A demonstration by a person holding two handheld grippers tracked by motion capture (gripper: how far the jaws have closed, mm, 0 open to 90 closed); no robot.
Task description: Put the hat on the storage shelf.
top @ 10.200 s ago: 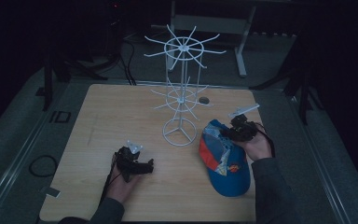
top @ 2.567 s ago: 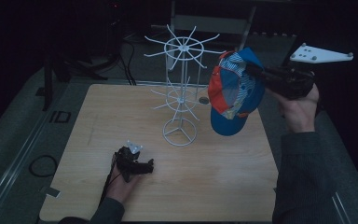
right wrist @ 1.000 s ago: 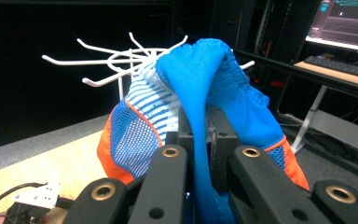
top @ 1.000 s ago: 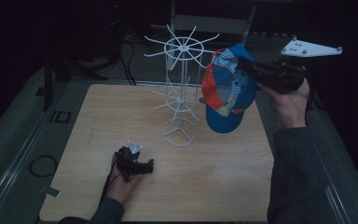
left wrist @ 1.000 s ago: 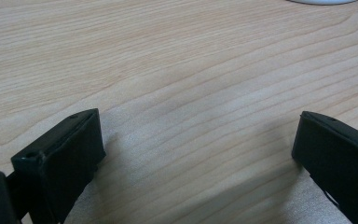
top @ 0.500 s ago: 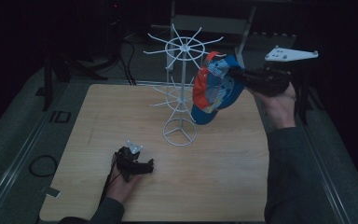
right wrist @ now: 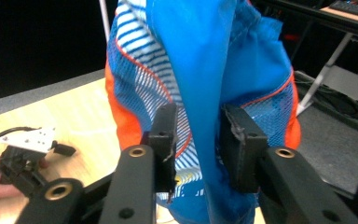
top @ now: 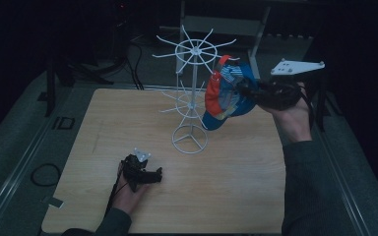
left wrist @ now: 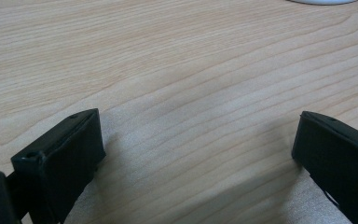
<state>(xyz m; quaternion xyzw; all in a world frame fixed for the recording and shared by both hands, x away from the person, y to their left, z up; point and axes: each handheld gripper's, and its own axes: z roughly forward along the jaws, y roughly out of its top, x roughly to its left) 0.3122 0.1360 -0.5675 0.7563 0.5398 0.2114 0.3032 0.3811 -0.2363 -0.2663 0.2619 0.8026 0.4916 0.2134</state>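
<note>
A blue, orange and white striped cap (top: pixel 225 96) hangs against the right side of the white wire rack (top: pixel 193 73), by one of the upper tier's arms. My right gripper (top: pixel 243 91) reaches in from the right at the cap's back. Its jaws have just been opening. In the right gripper view the cap's blue fabric (right wrist: pixel 200 70) still runs down between the parted pads (right wrist: pixel 168 130) of the right gripper (right wrist: pixel 198 135). My left gripper (top: pixel 140 172) lies on the wooden table (top: pixel 103 123) in a hand. In its own view the left gripper (left wrist: pixel 196 154) stands wide open over bare wood.
The rack's ring base (top: pixel 190 140) stands mid-table, with a lower tier of arms (top: pixel 182 103) above it. A grey plate (top: pixel 297 66) tops the right gripper. Cables (top: pixel 42 174) lie on the dark floor to the left. Table legs (top: pixel 261 29) stand behind.
The right gripper carried the cap left and down against the rack's upper arms, and its jaws have parted from a tight grip. The left hand and gripper stayed put.
</note>
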